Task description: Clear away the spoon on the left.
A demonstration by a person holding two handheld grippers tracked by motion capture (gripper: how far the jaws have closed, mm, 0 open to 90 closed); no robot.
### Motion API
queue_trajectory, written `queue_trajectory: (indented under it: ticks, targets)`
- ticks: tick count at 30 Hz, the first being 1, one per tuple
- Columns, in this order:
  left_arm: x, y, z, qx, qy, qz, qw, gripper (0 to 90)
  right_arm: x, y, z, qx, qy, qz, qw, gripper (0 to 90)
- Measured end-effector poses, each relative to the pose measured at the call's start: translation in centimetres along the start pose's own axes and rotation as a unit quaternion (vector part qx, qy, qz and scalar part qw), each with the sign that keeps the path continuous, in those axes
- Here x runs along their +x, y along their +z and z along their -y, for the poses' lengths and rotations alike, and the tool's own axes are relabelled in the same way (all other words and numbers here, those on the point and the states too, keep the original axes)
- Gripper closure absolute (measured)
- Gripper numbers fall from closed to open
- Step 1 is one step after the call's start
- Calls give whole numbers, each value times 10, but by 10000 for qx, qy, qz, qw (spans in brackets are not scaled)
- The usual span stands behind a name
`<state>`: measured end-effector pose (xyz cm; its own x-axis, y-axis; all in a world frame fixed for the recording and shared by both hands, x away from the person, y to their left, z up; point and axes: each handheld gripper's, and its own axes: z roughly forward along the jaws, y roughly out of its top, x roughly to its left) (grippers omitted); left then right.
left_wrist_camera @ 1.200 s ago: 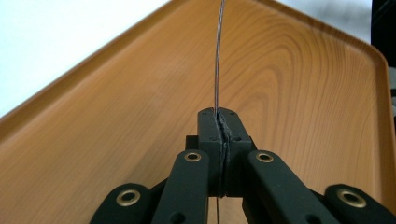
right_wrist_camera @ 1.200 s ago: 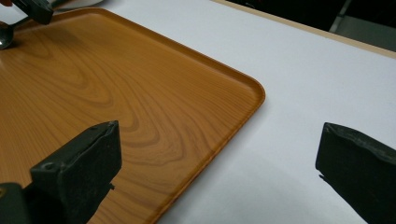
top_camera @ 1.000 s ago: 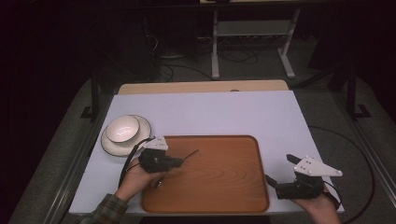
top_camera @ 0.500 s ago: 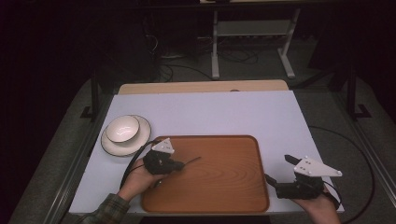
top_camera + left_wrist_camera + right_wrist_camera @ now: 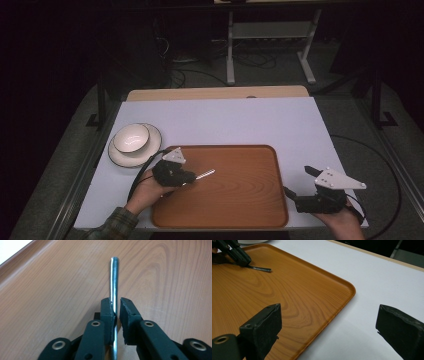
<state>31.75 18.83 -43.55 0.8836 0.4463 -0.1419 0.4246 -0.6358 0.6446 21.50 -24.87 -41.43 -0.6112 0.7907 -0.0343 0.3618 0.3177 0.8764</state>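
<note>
The left tongs (image 5: 192, 176) sit over the near-left part of the wooden tray (image 5: 240, 200), held in the person's left hand (image 5: 150, 187), whose plaid sleeve (image 5: 112, 227) comes in from the table's near edge. Their jaws are drawn in narrow around a slim metal rod (image 5: 205, 174), likely the handle of some utensil. In the left gripper view the rod (image 5: 114, 285) runs straight out ahead between the two pads, its rounded tip over the tray's wood grain (image 5: 175, 277). It lies against one pad, and a thin gap shows beside the other. Whether the rod rests on the tray or hangs just above it, I cannot tell.

Beyond these tongs, off the tray's far-left corner on the white tabletop (image 5: 240, 120), a white bowl (image 5: 131, 137) sits in a white plate (image 5: 150, 150). A black cable (image 5: 142, 172) curls from the tongs back toward the person.

The right tongs (image 5: 295, 192) are well apart from the left ones, at the tray's near-right corner, held in the right hand (image 5: 345, 222) with the grey three-cornered plate (image 5: 337, 178) on top. Their jaws stand wide and hold nothing. In the right gripper view one jaw hangs over the tray's rim (image 5: 347, 297) and the other over the bare white tabletop (image 5: 387, 282); far ahead of them, the left tongs (image 5: 247, 264) show with the rod (image 5: 260, 269) jutting out over the wood.
</note>
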Motion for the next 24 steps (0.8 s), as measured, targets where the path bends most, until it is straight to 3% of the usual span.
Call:
queue_trajectory:
  ticks: [11,19,24]
  targets:
    - [3,-1,2,-187,-92,-77,9998,502,0,-1,0,-4,7,-5,10000,59]
    - [5,-13,3,-650,-192,-42,9977,404,0,0,0,-1,4,1,10000,59]
    - [6,-24,6,-848,-194,-159,9961,322,-1,0,-1,-9,2,1,10000,59]
